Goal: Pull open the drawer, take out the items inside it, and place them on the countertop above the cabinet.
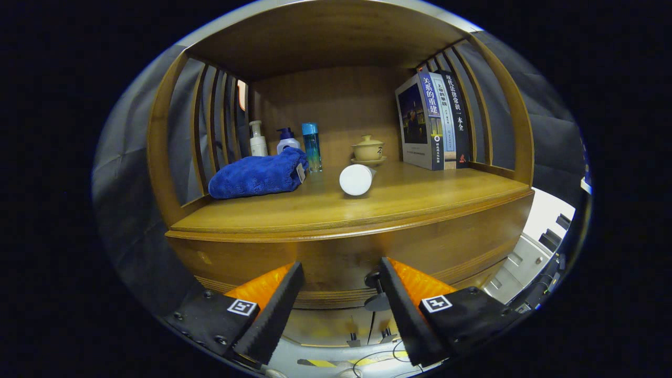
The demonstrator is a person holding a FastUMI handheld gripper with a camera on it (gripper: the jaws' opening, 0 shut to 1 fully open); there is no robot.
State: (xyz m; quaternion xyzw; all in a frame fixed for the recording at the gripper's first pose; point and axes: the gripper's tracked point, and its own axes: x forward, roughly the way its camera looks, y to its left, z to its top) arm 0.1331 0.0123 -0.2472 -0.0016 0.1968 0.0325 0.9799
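Note:
My gripper is open, with nothing between its fingers. The fingertips are level with the wooden drawer front, just below the countertop edge. A dark knob sits on that front, right beside the inner side of my right finger. I cannot tell whether the drawer is pulled out. Beyond the fingers, on the countertop, a folded blue towel lies at the left. A white cylindrical container lies on its side in the middle, its round end facing me.
At the back of the countertop stand a white pump bottle, a blue-capped pump bottle and a blue bottle. A lidded tea bowl stands near upright books. Slatted wooden sides and a top panel enclose the shelf. Cables lie on the floor below.

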